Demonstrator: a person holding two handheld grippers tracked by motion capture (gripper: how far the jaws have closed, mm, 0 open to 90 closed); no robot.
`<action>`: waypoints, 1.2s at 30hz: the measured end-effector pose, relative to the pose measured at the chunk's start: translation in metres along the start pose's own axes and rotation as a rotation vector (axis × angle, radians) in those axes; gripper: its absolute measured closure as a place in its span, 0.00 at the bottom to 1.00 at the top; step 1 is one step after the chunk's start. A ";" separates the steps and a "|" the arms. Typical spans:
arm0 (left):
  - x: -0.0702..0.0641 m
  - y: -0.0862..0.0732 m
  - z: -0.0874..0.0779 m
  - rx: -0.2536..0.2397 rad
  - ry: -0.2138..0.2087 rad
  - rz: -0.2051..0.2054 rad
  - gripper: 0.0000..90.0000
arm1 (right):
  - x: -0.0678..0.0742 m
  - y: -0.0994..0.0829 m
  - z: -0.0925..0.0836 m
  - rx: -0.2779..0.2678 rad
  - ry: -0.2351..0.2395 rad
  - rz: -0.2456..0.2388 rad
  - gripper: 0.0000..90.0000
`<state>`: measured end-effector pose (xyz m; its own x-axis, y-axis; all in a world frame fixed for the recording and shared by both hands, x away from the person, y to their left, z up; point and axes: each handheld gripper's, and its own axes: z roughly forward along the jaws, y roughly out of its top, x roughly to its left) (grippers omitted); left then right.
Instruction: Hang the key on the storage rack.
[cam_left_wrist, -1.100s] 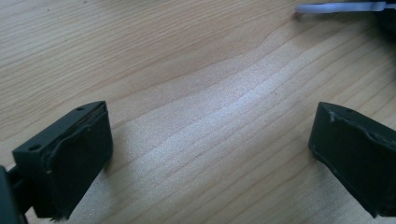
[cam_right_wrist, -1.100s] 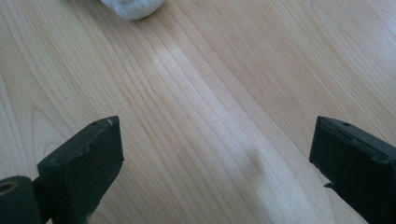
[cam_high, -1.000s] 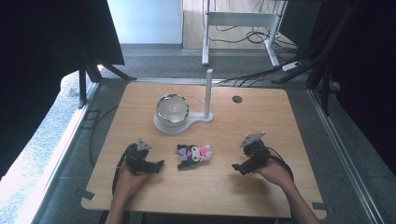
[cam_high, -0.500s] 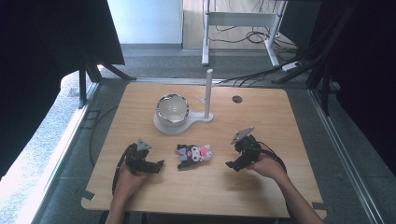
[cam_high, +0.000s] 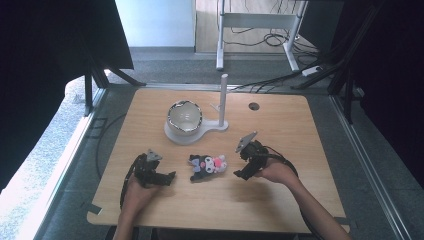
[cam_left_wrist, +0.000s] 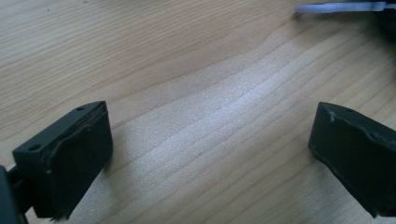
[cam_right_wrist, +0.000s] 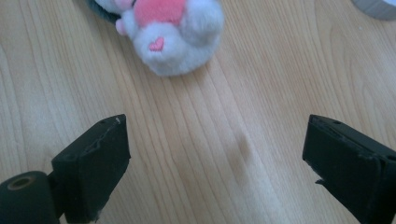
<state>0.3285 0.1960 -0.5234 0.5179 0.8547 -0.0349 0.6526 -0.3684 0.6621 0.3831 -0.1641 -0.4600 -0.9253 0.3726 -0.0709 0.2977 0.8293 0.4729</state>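
Observation:
A small plush toy (cam_high: 207, 166), black, white and pink, lies on the wooden table (cam_high: 290, 130) between my two grippers. My right gripper (cam_high: 241, 175) rests just right of it, pointing at it. In the right gripper view the toy's white and pink part (cam_right_wrist: 173, 37) lies ahead of the right gripper (cam_right_wrist: 215, 158), whose jaws stand wide; they have just been closing a little, with bare wood between them. My left gripper (cam_high: 169, 178) sits left of the toy. The left gripper (cam_left_wrist: 210, 149) is open over bare wood.
A round bowl (cam_high: 184, 118) sits on a white stand (cam_high: 197, 135) with an upright post (cam_high: 223, 97) behind the toy. The stand's edge (cam_left_wrist: 341, 7) lies far ahead of the left gripper. A cable hole (cam_high: 254, 106) is at the back right.
My right gripper has moved left across the table, closer to the plush toy. The left gripper and the toy have stayed put.

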 end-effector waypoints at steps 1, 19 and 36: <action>0.000 0.000 0.000 0.000 0.000 0.000 0.00 | 0.000 0.003 0.001 0.001 0.005 -0.007 0.09; 0.000 0.000 0.000 0.000 0.001 0.004 0.00 | 0.004 0.043 0.024 0.049 0.074 -0.113 0.10; 0.000 0.000 0.000 0.002 0.000 0.005 0.00 | 0.017 0.083 0.057 0.165 0.124 -0.247 0.16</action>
<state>0.3287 0.1964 -0.5233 0.5214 0.8527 -0.0313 0.6508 -0.3737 0.6609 0.4055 -0.0646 -0.4721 -0.9929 0.1065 -0.0533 0.0853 0.9484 0.3055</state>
